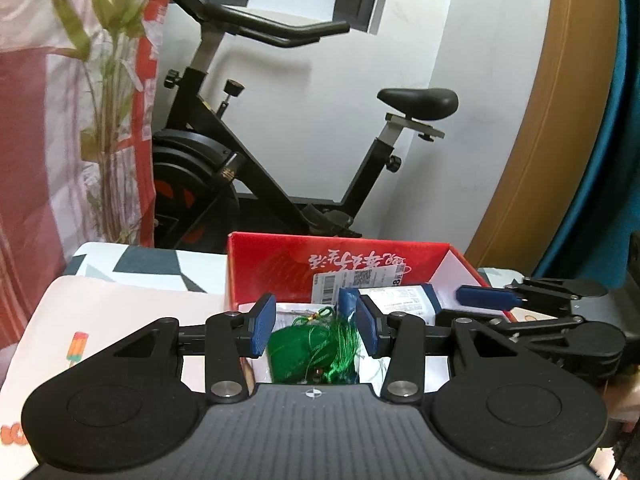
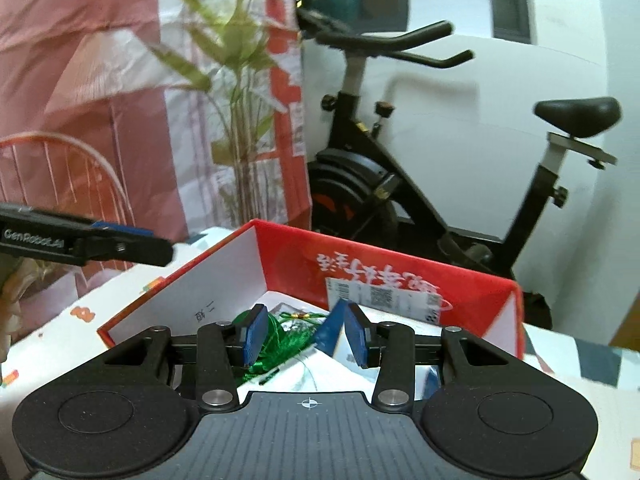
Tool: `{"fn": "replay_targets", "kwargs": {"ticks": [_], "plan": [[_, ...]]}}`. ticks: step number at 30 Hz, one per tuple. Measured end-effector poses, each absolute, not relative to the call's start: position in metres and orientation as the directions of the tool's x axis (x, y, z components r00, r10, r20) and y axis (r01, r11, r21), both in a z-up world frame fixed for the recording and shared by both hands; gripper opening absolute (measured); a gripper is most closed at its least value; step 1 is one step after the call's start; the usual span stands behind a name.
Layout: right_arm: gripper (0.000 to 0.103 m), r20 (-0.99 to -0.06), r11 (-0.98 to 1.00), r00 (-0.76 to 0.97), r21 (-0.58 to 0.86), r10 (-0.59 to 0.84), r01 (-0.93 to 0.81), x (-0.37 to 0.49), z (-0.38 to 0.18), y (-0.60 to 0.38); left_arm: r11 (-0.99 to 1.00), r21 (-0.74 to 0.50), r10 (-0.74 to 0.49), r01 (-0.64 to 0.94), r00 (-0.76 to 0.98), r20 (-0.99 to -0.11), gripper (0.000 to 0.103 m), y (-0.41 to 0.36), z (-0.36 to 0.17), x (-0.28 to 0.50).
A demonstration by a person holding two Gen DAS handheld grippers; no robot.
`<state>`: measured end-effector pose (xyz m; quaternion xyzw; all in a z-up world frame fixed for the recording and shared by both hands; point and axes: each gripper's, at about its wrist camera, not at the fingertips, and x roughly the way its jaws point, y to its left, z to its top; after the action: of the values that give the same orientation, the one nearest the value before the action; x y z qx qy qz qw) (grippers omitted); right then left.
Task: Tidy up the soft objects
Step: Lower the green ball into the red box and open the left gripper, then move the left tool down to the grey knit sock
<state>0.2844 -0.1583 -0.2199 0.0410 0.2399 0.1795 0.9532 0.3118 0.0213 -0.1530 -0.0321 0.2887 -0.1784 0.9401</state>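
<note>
While both grippers hang over the box, per view:

Left wrist view
- left gripper: jaws apart, blue pads either side of the green tassel, not touching it, nothing held.
- green tassel: loose bundle of shiny green thread with a knotted cord at top, lying in the red box, low in the gap between the pads.
- red box: open top, white inner walls, printed label on the far wall; sits on a patterned cloth.
- blue-and-white packet: in the box, just right of the tassel.
- right gripper: seen side-on at right, reaching over the box's right wall.
- background: exercise bike against a white wall.

Right wrist view
- right gripper: jaws apart, empty, over the box interior.
- green tassel: beside the left pad, partly behind it.
- blue-and-white packet: against the right pad; contact unclear.
- red box: far wall ahead.
- left gripper: enters from left edge, above the box's left wall; jaw state can't be read here.
</note>
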Motion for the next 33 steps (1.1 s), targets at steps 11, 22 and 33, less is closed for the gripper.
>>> {"fn": "replay_targets", "kwargs": {"ticks": [11, 22, 33], "plan": [[0.040, -0.375, 0.956, 0.882, 0.178, 0.284, -0.232, 0.218, -0.226, -0.190, 0.943, -0.205, -0.330, 0.260, 0.798, -0.504, 0.047, 0.040, -0.165, 0.255], [0.040, -0.359, 0.979, 0.918, 0.173, 0.167, -0.110, 0.170, -0.247, -0.215, 0.958, -0.224, -0.278, 0.180, 0.780, -0.561, 0.047, 0.053, -0.203, 0.221], [0.047, -0.441, 0.970, 0.891, 0.245, 0.105, 0.007, 0.146, -0.299, -0.226, 0.959, -0.244, -0.267, 0.143, 0.737, -0.621, 0.047, 0.054, -0.234, 0.215]]}}
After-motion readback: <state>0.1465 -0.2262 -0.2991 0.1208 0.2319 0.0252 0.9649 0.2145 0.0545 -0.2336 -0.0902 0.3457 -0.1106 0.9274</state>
